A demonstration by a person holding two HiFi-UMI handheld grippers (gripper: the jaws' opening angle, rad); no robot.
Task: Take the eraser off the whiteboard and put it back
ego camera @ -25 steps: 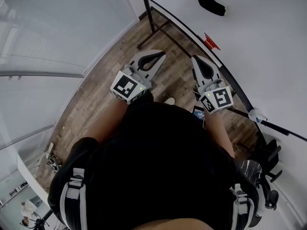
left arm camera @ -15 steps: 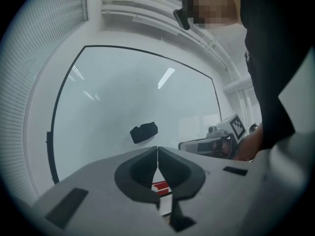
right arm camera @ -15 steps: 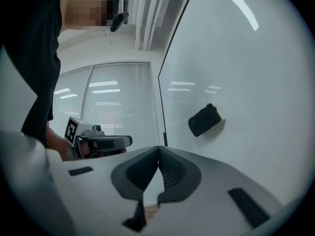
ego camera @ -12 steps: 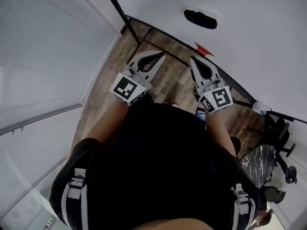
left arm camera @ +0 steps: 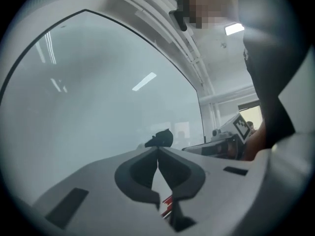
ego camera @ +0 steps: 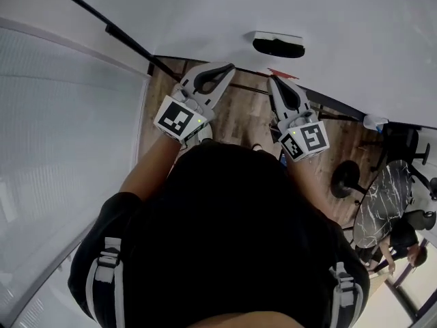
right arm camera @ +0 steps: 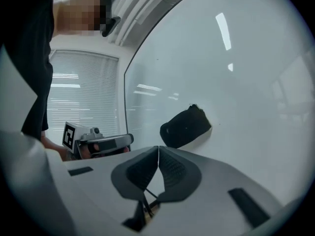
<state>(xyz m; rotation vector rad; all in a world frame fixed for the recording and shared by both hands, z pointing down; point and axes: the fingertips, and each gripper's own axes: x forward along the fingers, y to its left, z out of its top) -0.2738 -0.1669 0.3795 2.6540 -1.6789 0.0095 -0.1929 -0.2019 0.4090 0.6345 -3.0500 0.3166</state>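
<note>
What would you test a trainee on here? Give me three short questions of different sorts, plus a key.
1. True or false: the right gripper is holding the eraser.
2. Multiple choice: the eraser sits A) on the wooden floor, B) on the whiteboard, C) on the round table.
3. Fill in: the jaws of the left gripper are ___, with nothing between them.

Key: 1 false; 2 B; 3 shut.
</note>
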